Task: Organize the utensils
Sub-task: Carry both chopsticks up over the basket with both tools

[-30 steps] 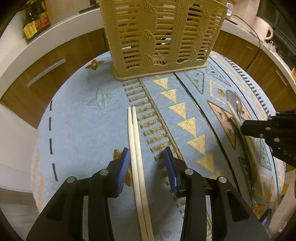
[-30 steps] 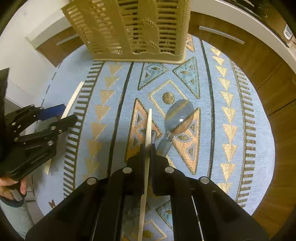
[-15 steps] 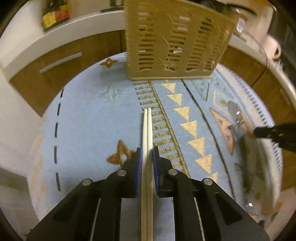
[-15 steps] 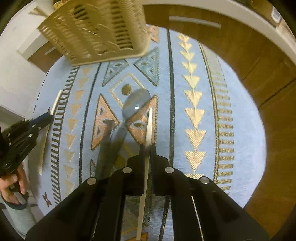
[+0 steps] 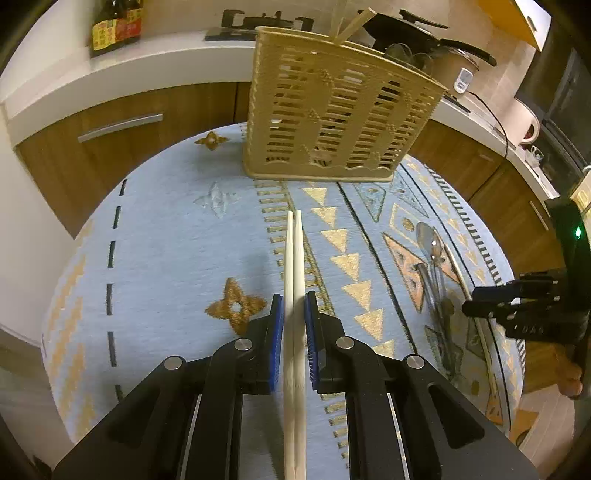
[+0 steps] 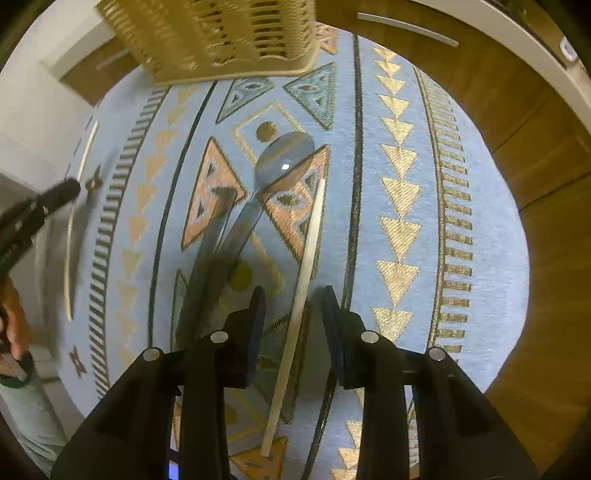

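My left gripper [image 5: 294, 306] is shut on a pair of pale chopsticks [image 5: 294, 254] and holds them above the cloth, pointing toward the tan slotted utensil holder [image 5: 332, 110]. My right gripper [image 6: 293, 299] is open; a single pale chopstick [image 6: 306, 251] lies on the cloth between its jaws. A metal spoon [image 6: 280, 158] lies just left of it, with a dark utensil handle [image 6: 210, 236] beside it. The spoon also shows in the left wrist view [image 5: 430, 240]. The right gripper shows at the right of the left wrist view [image 5: 480, 302].
A round table has a blue patterned cloth [image 5: 177, 236]. The holder [image 6: 221, 37] stands at its far side with sticks poking from its top. Wooden cabinets [image 5: 122, 122] and a white counter with bottles [image 5: 114, 26] and a cooker [image 5: 454, 66] lie behind.
My left gripper closed on the chopstick pair and raised it. My right gripper opened and let go of the single chopstick, which now lies on the cloth.
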Motion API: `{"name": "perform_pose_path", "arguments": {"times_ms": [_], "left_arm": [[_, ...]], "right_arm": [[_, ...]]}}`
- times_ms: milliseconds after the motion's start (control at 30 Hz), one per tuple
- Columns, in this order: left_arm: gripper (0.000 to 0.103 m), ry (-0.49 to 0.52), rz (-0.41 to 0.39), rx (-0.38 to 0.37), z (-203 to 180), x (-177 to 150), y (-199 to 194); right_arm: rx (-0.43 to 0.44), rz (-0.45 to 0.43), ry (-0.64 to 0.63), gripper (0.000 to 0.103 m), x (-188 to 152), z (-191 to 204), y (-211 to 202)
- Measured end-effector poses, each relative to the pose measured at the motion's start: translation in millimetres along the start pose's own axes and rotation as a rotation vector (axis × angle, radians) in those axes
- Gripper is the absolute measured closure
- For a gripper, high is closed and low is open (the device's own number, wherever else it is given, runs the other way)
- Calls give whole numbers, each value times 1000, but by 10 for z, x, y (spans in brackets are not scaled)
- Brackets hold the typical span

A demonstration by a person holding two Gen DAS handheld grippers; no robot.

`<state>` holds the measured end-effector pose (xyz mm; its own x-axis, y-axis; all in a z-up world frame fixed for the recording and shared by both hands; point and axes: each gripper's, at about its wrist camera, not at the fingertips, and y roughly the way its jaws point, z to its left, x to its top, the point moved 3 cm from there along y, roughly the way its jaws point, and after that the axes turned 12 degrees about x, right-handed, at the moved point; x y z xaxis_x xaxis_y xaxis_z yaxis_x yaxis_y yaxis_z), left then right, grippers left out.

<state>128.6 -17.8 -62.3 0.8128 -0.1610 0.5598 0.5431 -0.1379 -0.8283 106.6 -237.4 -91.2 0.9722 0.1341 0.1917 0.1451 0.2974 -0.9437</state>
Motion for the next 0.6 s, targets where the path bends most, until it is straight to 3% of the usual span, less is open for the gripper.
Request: {"name": "perform_pose_path", "arguments": {"times_ms": [133,300,600], "left_arm": [[93,5,-27,-2,-52,6,-46],[93,22,-111,-28,-128,31,-243],[93,2,-297,-115,-233,219,-822]], "right_arm": [[-72,9,-41,98,-49,133,27],[-42,-17,-38,99,-61,147,-24],[80,-256,-103,99,25,43,-907]]}}
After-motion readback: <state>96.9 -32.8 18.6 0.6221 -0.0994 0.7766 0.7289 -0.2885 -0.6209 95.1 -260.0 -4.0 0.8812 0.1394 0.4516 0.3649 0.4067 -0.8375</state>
